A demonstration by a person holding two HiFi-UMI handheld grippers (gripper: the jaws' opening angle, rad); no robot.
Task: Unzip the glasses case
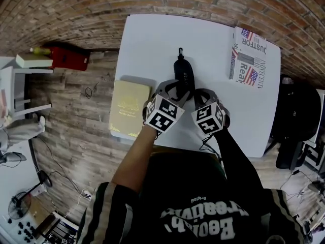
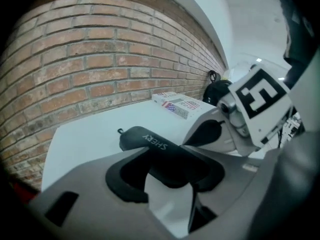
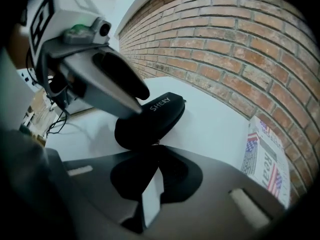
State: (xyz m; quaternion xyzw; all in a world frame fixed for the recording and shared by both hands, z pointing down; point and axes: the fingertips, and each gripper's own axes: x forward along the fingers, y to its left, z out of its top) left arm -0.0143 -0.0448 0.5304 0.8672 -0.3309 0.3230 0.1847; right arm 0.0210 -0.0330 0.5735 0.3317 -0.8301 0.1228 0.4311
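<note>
A black zipped glasses case point(image 1: 184, 72) lies on the white table point(image 1: 152, 44), its loop end pointing away from me. My left gripper point(image 1: 175, 89) straddles the case's near end point(image 2: 150, 141). Its jaws stand apart around it and do not seem to press in the left gripper view point(image 2: 167, 166). My right gripper point(image 1: 196, 94) sits just right of it, at the case's near edge point(image 3: 160, 114). Its jaws are shut point(image 3: 157, 151) where a small zipper pull point(image 3: 157, 143) comes off the case. The case looks closed.
A tan book point(image 1: 129, 108) lies at the table's left edge. A folded newspaper point(image 1: 249, 60) lies at the far right corner. A brick wall runs behind the table. A black bag point(image 1: 297, 121) stands off the right edge, and a red box point(image 1: 68, 57) sits on the wooden floor at the left.
</note>
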